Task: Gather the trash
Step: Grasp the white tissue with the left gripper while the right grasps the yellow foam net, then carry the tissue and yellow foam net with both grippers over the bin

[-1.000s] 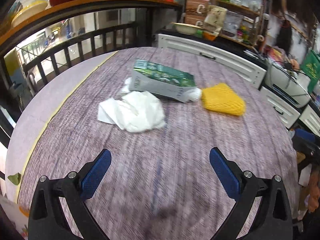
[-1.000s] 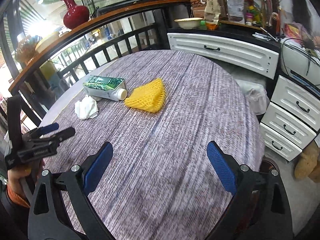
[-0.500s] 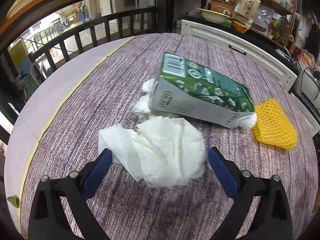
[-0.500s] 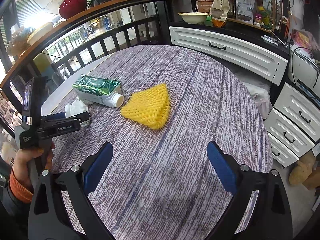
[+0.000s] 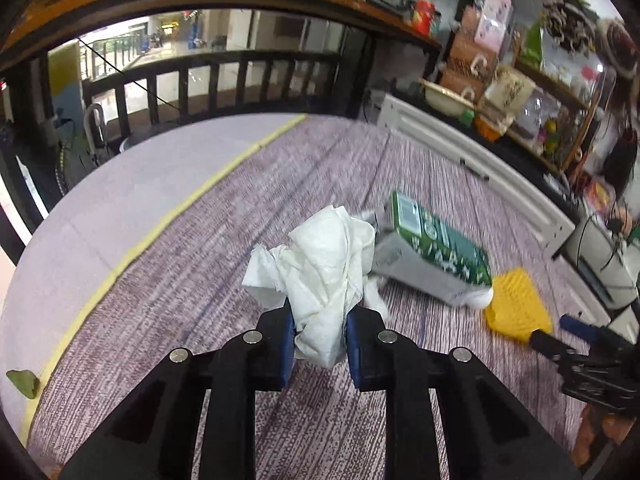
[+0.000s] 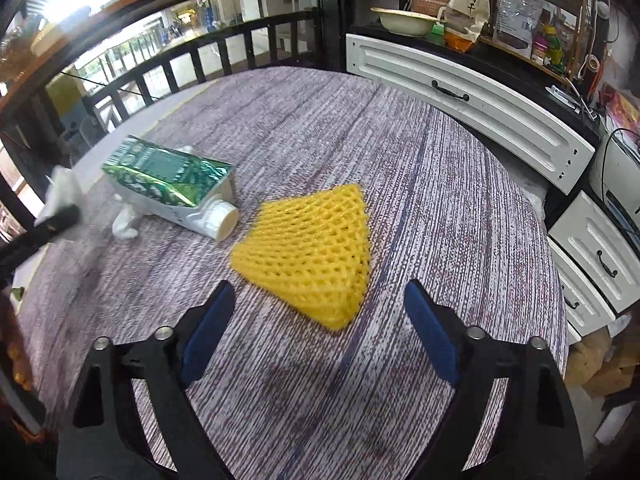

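My left gripper (image 5: pixel 320 340) is closing, and its blue pads press on a crumpled white tissue (image 5: pixel 324 264) raised a little off the table. Just behind it a green milk carton (image 5: pixel 432 256) lies on its side, with a second small tissue (image 5: pixel 372 296) by its base. My right gripper (image 6: pixel 318 300) is closing but still wide. The near corner of a yellow foam net (image 6: pixel 308 248) lies between its fingertips, untouched by the pads. In the right wrist view the carton (image 6: pixel 168 184) lies left of the net, and the left gripper (image 6: pixel 52 220) holds the tissue at the far left.
A round table (image 6: pixel 400 152) with a purple woven cloth carries everything. White drawer cabinets (image 6: pixel 472 96) stand past its far right edge, and a dark railing (image 5: pixel 208 80) runs behind its left side. A small green leaf (image 5: pixel 22 382) lies at the table's left rim.
My left gripper came up to the white tissue, closed on it and raised it. My right gripper moved closer to the yellow net and its jaws narrowed slightly.
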`<state>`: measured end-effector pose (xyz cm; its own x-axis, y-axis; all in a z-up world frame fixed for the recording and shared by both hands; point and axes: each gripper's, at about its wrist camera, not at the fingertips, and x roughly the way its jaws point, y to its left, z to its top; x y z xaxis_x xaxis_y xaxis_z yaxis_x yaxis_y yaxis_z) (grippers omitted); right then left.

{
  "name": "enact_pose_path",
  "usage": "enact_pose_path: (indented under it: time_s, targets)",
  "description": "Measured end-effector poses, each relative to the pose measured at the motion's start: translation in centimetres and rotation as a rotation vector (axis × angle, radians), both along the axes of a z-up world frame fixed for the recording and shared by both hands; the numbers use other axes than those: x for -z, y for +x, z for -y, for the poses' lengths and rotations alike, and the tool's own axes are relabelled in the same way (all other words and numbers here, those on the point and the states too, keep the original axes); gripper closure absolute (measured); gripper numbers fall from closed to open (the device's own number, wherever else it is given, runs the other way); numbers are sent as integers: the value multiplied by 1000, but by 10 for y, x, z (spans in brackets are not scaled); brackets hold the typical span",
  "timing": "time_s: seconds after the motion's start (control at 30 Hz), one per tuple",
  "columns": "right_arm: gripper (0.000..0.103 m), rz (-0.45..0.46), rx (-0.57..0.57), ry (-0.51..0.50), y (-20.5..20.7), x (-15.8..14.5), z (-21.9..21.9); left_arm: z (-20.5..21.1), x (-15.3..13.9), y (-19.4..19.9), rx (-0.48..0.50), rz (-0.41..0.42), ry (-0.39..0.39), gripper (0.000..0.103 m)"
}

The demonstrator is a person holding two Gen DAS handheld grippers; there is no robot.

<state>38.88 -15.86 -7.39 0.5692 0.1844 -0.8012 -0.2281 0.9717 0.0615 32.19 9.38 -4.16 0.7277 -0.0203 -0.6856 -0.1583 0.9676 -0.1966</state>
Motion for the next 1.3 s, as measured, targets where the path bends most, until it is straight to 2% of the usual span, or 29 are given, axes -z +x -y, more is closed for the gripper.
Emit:
enact_pose_path:
  time_s: [0.1,0.13,0.33,0.57,0.93,1.3]
  targets:
    - [43,-38,9,7,10,8,0,-3,0,1,-4,2,-33,82]
    - [62,-47,11,10,13,10,1,-3,1,1,1,0,-39,82]
    - [92,-15,12,46,0,3,11,5,1,1,30,7,-44,82]
    - [93,38,13,88,-39,-11,31,23,1,-1,102,22,-44,82]
    - [93,115,61,148,-125,-32,96,81,5,1,256,-4,31,82]
    - [93,136,207,161,-180,-20,181,165,-7,-49,466,16,43,82]
